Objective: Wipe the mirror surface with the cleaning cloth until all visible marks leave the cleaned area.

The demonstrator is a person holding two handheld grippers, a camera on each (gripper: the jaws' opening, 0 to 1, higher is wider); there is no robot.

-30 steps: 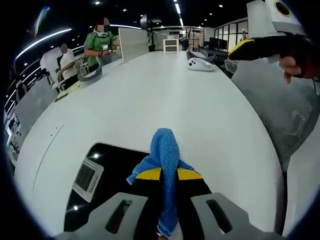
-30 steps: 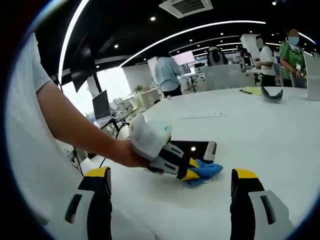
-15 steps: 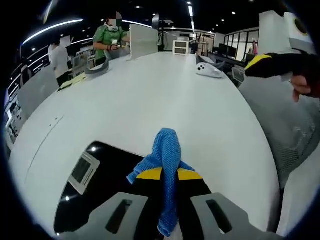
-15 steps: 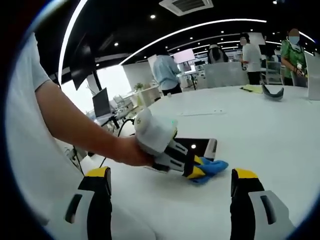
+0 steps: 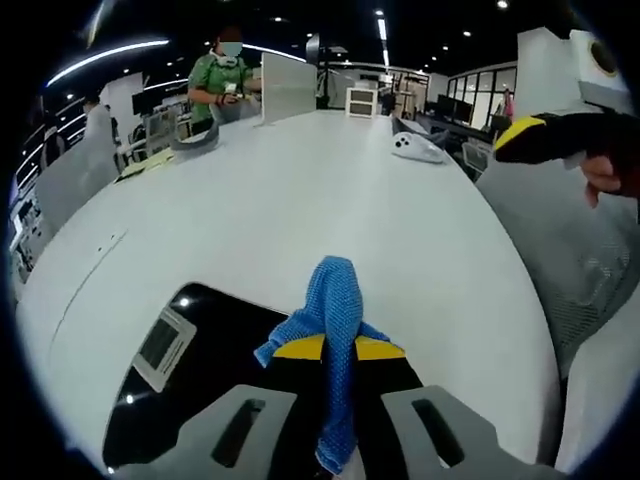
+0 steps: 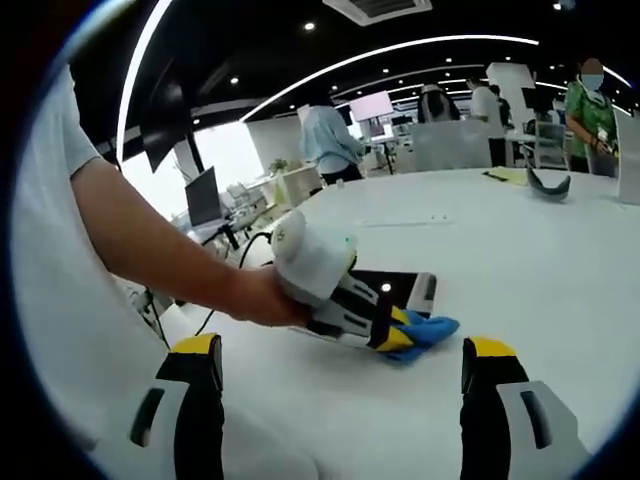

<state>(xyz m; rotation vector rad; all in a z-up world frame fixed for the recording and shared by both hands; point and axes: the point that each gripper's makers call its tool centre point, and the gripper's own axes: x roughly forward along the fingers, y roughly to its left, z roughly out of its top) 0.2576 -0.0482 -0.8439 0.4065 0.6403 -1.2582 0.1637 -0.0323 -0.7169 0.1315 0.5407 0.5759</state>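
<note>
A large white table [image 5: 300, 200] spreads across the left gripper view, its far end toward 12 o'clock. At about 11 o'clock a person in a green top [image 5: 222, 75] stands beside an upright white panel [image 5: 288, 86], with a curved grey object [image 5: 192, 143] lying on the table just beside them. A white controller-like object [image 5: 418, 147] rests on the table at 1 o'clock. In the right gripper view, a person in a light blue shirt [image 6: 328, 142] stands at 12 o'clock, and a monitor [image 6: 205, 205] sits at 10 o'clock.
</note>
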